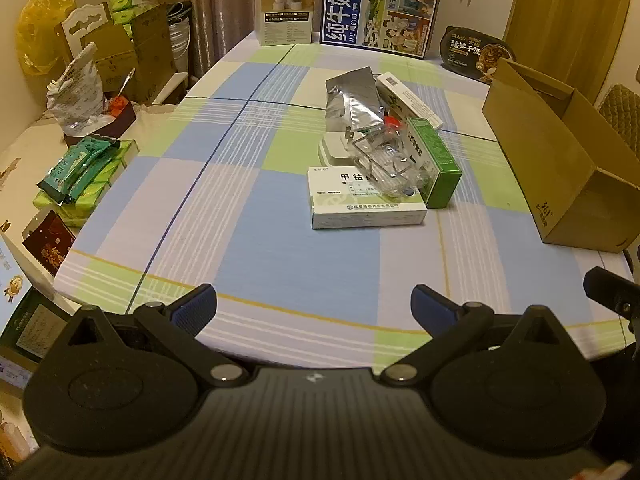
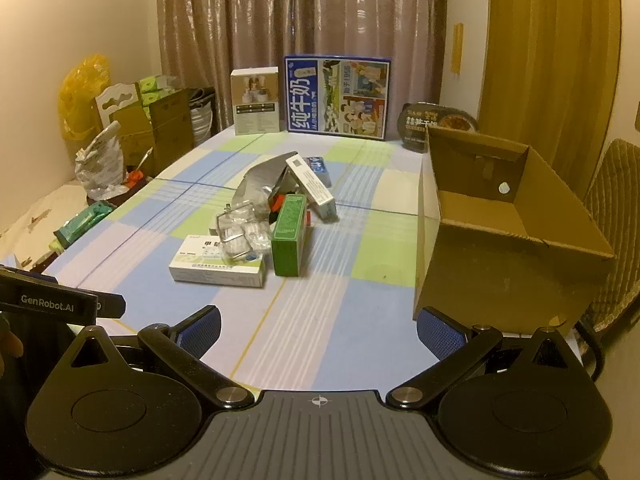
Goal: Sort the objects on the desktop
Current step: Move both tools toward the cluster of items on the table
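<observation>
A heap of small items lies mid-table: a white medicine box (image 1: 366,200) (image 2: 218,266), a green box (image 1: 434,160) (image 2: 289,234), a clear crumpled plastic pack (image 1: 394,160) (image 2: 240,230), a silver foil pouch (image 1: 354,98) (image 2: 262,180) and a long white box (image 1: 410,98) (image 2: 314,186). An open cardboard box (image 1: 560,168) (image 2: 500,236) stands to the right of the heap. My left gripper (image 1: 314,302) hovers open over the table's near edge, well short of the heap, nothing between its fingers. My right gripper (image 2: 318,326) is open too, near the cardboard box's front corner.
At the table's far edge stand a blue milk carton (image 1: 378,12) (image 2: 338,96), a beige box (image 1: 285,8) (image 2: 255,100) and a black meal bowl (image 1: 478,54) (image 2: 438,124). Green packets (image 1: 82,176) and cartons crowd the left side. The left gripper's body (image 2: 60,304) shows at the right wrist view's left edge.
</observation>
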### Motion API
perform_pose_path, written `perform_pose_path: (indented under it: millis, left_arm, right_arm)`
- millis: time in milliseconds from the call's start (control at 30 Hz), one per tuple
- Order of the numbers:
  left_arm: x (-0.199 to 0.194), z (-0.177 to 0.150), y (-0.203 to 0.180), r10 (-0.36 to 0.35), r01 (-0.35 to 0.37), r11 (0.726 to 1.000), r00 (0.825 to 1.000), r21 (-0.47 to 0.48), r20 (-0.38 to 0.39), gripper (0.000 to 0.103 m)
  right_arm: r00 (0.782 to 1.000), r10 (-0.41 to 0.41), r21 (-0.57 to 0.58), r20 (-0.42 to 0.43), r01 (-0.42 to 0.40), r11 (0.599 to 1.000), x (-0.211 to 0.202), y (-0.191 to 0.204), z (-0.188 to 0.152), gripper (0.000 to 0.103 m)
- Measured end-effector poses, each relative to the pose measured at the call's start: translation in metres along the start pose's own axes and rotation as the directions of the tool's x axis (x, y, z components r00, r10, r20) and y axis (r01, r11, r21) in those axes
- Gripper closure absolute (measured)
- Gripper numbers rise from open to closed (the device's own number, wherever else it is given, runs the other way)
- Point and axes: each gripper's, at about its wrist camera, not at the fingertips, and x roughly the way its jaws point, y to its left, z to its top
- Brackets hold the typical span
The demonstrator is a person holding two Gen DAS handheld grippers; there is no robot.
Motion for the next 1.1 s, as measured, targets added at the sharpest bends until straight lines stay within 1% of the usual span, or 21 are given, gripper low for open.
perform_pose_path:
  millis: [367,467,567,767,933,1100]
  left_arm:
    - [-0.001,-0.003,0.0,-0.007,0.007,1.0,1.0,0.023,0.022,0.002]
    - [0.0,-0.004,-0.001,-0.022,0.022,0.999,0.999,0.026,0.025,0.002]
    - [-0.001,-0.006,0.0,-0.056,0.056,0.998,0.998,0.016,0.041,0.002]
    - [-0.001,-0.005,0.0,-0.056,0.055,0.998,0.997,0.016,0.049,0.001]
    - [0.002,-0.006,-0.005,-0.059,0.055,0.997,0.997,0.06,0.056,0.001]
    - [0.003,-0.008,-0.008,-0.075,0.069,0.993,0.996,0.098,0.058,0.001]
  right_arm:
    - [1.0,0.004,0.027,-0.019,-0.003,1.0,0.001,-0.004,-0.003,0.002]
    - [1.0,0.005,0.034,-0.026,-0.004,0.999,0.002,-0.005,-0.004,0.002]
    - [1.0,0.007,0.045,-0.03,-0.006,0.999,0.003,-0.006,-0.005,0.002]
    - [0.999,0.015,0.063,-0.037,-0.013,0.998,0.004,-0.008,-0.006,0.002]
    - [0.998,0.039,0.078,-0.044,-0.036,0.996,0.007,-0.008,-0.008,0.002]
    - [0.997,0.038,0.09,-0.07,-0.032,0.995,0.011,-0.008,-0.009,0.002]
